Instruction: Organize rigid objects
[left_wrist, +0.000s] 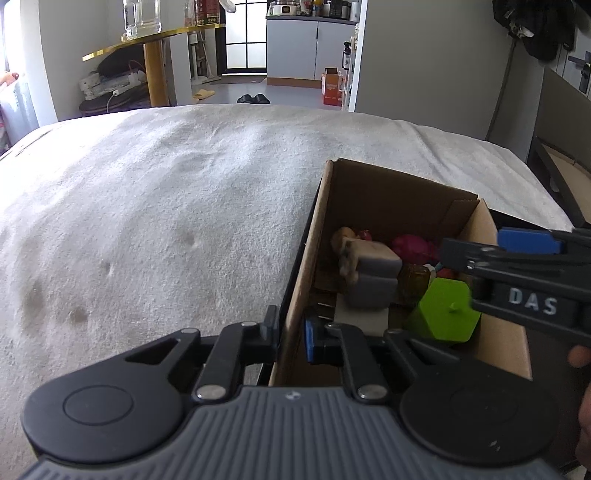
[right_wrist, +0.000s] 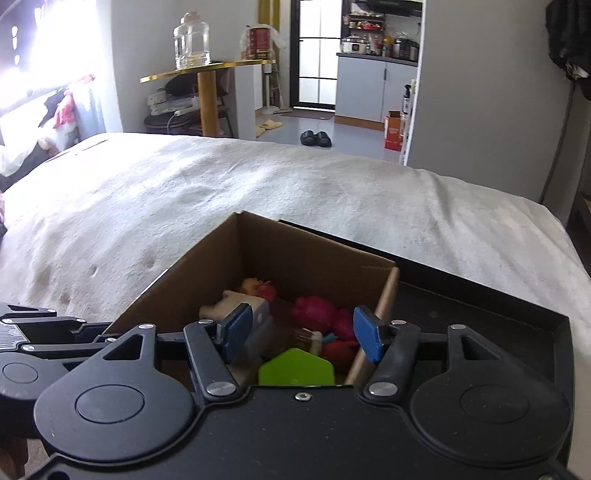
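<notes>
An open cardboard box (left_wrist: 399, 192) sits on the bed and holds several toys: a grey block (left_wrist: 373, 284), a green hexagonal piece (left_wrist: 445, 317), a pink toy (left_wrist: 410, 247). My left gripper (left_wrist: 290, 332) is shut on the box's left wall. In the right wrist view the box (right_wrist: 306, 254) lies below my right gripper (right_wrist: 303, 332), which is open and empty above the green piece (right_wrist: 295, 369) and the pink toy (right_wrist: 314, 310). The right gripper also shows in the left wrist view (left_wrist: 524, 258).
A white blanket (left_wrist: 166, 206) covers the bed. A black tray (right_wrist: 480, 317) lies under and right of the box. A gold side table (right_wrist: 207, 70) with a glass jar (right_wrist: 192, 40) stands beyond the bed.
</notes>
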